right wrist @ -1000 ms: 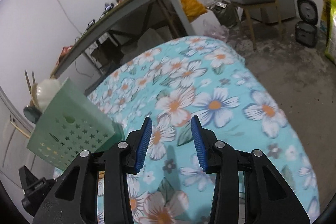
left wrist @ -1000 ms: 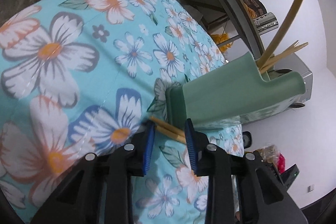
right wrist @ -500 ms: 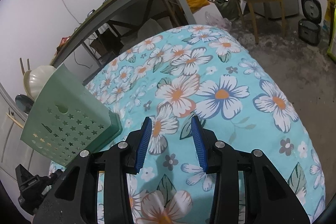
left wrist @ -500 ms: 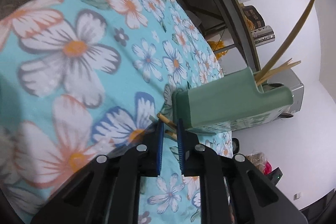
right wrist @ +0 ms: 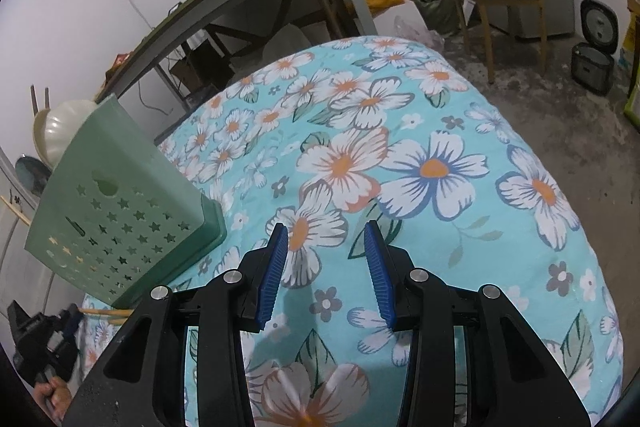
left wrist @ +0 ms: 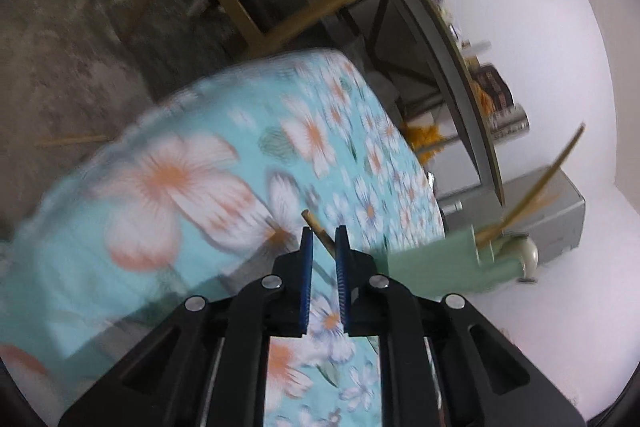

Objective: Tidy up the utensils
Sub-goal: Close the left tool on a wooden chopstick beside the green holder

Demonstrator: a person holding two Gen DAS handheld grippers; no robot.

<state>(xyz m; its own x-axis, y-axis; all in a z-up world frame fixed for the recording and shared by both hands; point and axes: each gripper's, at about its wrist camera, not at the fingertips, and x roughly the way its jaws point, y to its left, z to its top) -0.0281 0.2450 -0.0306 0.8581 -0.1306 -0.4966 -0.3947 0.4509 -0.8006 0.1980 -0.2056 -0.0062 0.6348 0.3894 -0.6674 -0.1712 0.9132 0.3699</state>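
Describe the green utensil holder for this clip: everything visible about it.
The green utensil holder looks like pale green plastic, box-shaped, with a darker green base tray. One wall is pierced with star cut-outs, a few slots and a larger round hole. It stands on the floral tablecloth near its edge, and looks tilted in the fisheye view. Wooden chopsticks and a cream spoon-like utensil stick out of its top. No gripper touches it.

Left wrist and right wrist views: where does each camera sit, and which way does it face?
Left wrist: on the left tongs, facing down across the tablecloth; tongs grip chopsticks.
Right wrist: on the right tongs, facing down over the cloth; open, empty; a hand at lower left.
Shared: holder, tablecloth.
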